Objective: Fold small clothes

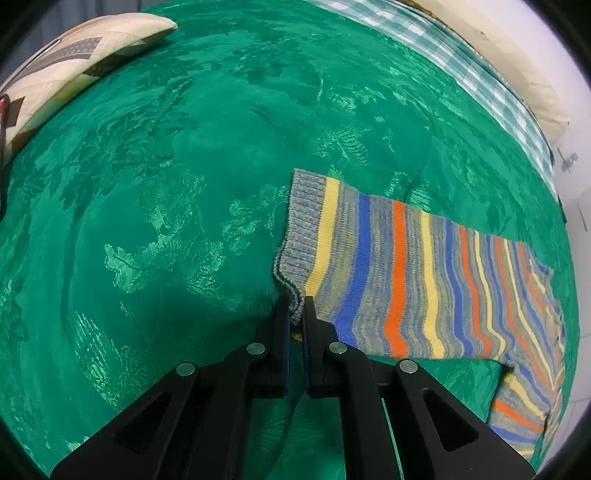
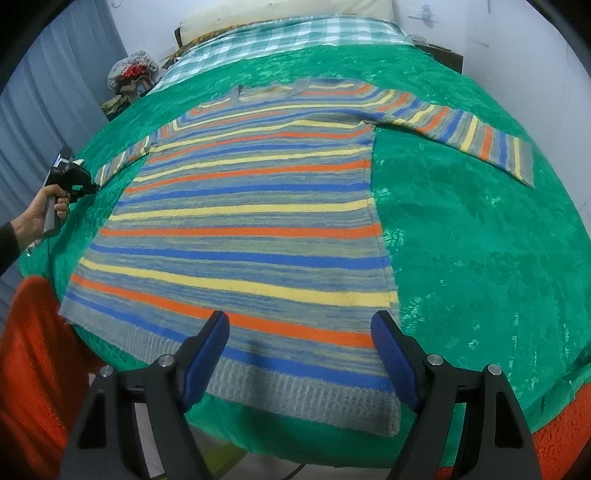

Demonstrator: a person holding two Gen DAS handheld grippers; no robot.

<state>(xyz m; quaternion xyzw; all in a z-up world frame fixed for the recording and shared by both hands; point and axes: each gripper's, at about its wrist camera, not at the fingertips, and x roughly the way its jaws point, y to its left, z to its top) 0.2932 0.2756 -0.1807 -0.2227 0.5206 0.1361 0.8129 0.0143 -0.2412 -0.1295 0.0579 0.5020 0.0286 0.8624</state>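
Note:
A striped knit sweater (image 2: pixel 240 221) in grey, blue, orange and yellow lies flat on the green bedspread (image 2: pixel 480 258), with both sleeves spread out. In the left wrist view its left sleeve (image 1: pixel 388 273) runs to the right, and my left gripper (image 1: pixel 296 310) is shut on the near corner of the grey cuff (image 1: pixel 299 229). The right wrist view shows that same left gripper (image 2: pixel 86 186) in a person's hand at the sleeve's end. My right gripper (image 2: pixel 299 321) hangs open over the sweater's hem, holding nothing. The other sleeve (image 2: pixel 480 142) lies out to the right.
A patterned cream pillow (image 1: pixel 74 62) lies at the bed's far left corner. A green-checked sheet (image 2: pixel 288 33) covers the head of the bed. Orange cloth (image 2: pixel 33 350) hangs at the near left edge. A knitted bundle (image 2: pixel 131 74) sits beside the bed.

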